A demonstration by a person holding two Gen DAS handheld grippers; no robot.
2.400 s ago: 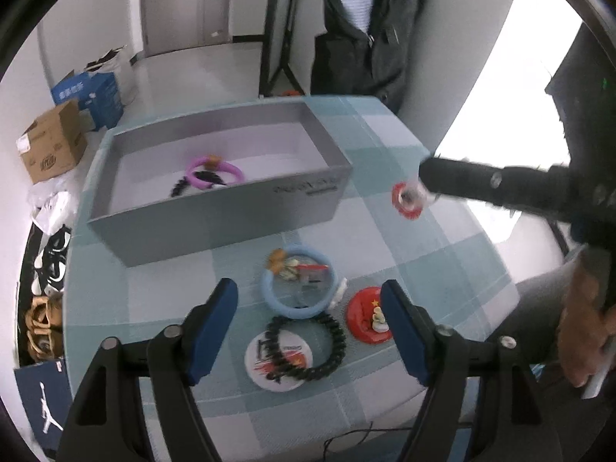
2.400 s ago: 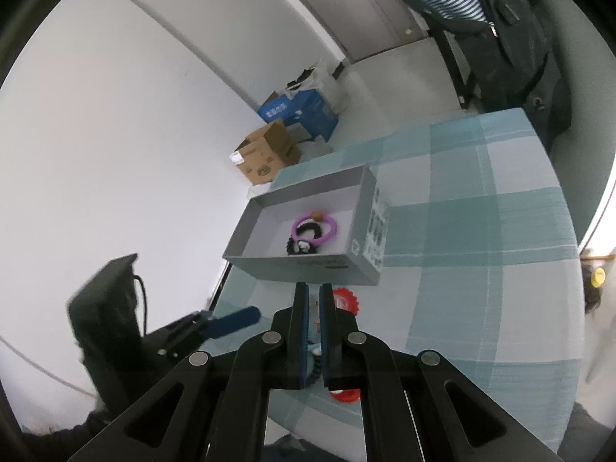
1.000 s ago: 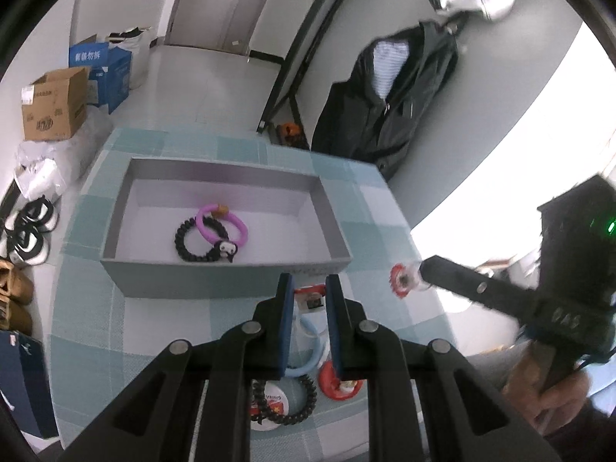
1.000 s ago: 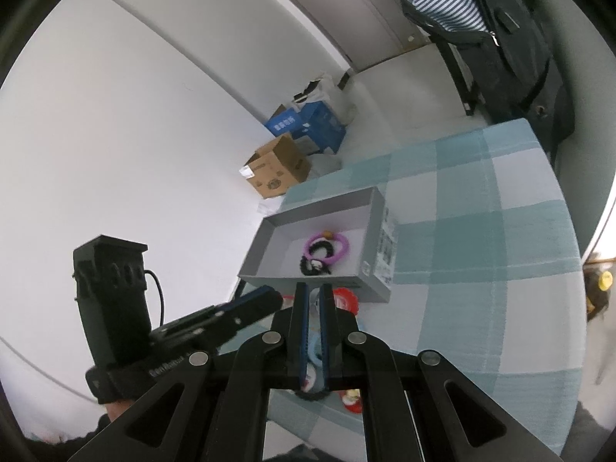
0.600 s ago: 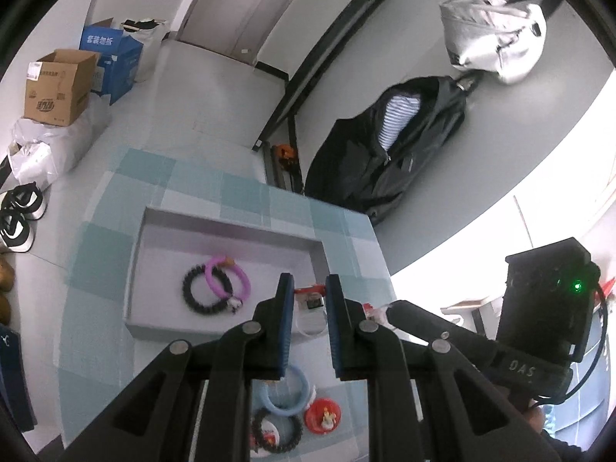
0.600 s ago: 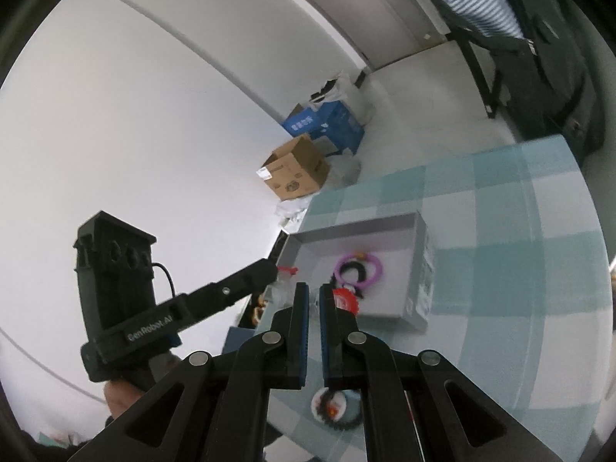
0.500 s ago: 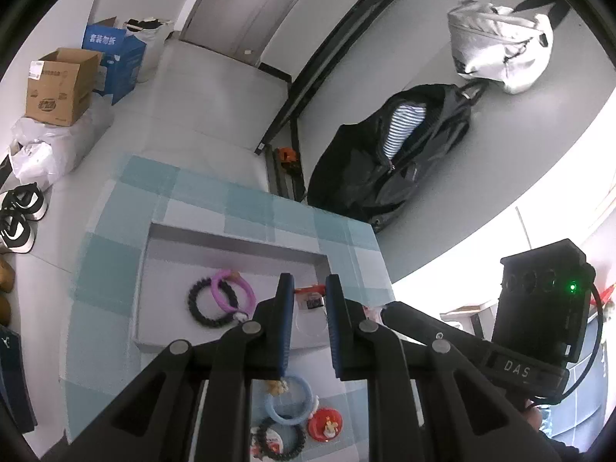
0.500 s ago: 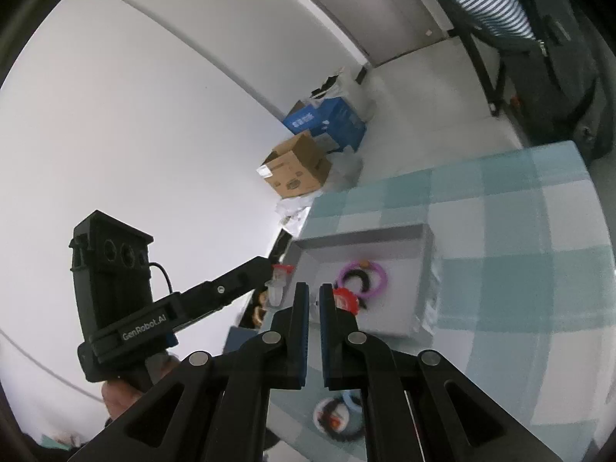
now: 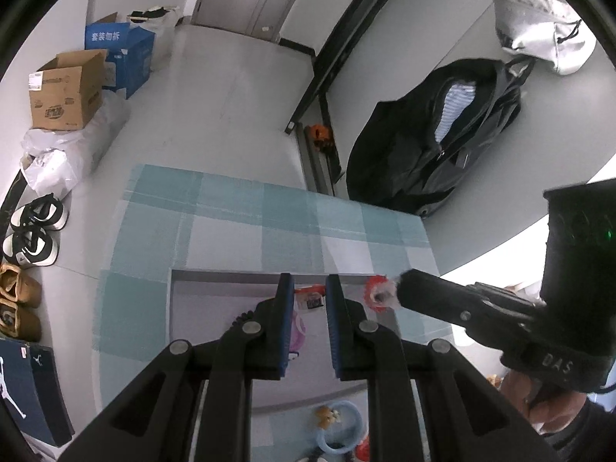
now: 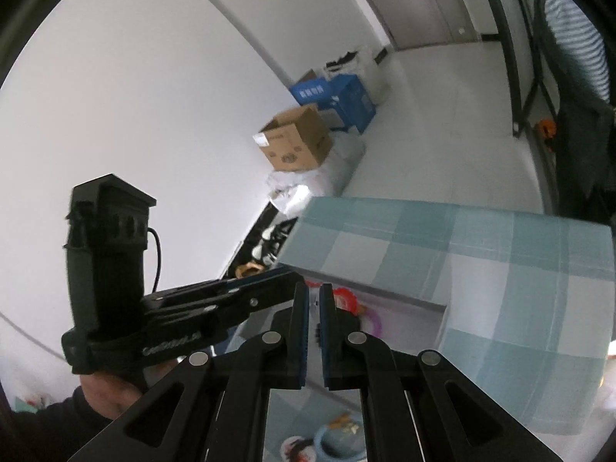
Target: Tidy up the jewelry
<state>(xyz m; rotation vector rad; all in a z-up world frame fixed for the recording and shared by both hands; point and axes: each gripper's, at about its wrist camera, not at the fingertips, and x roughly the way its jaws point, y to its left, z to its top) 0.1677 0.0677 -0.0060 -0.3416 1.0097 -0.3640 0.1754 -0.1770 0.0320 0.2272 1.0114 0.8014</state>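
Observation:
My left gripper (image 9: pixel 310 287) is shut on a small red-tagged jewelry piece (image 9: pixel 309 296) and holds it above the grey box (image 9: pixel 215 275). My right gripper (image 10: pixel 313 294) is shut on a red ring-shaped piece (image 9: pixel 375 296), also over the box; it shows red beside my fingers in the right wrist view (image 10: pixel 344 302). A purple bracelet (image 10: pixel 373 321) lies inside the box. A blue bracelet (image 9: pixel 338 433) and other pieces lie on the checked tablecloth (image 9: pixel 238 227) in front of the box.
Cardboard and blue boxes (image 9: pixel 67 88) and shoes (image 9: pixel 32 231) stand on the floor to the left. A black jacket (image 9: pixel 431 142) hangs beyond the table's far right corner. The table edge (image 10: pixel 600 231) is at right.
Both grippers have risen and moved forward over the grey box, each carrying its piece. The left one shut on the tagged piece earlier.

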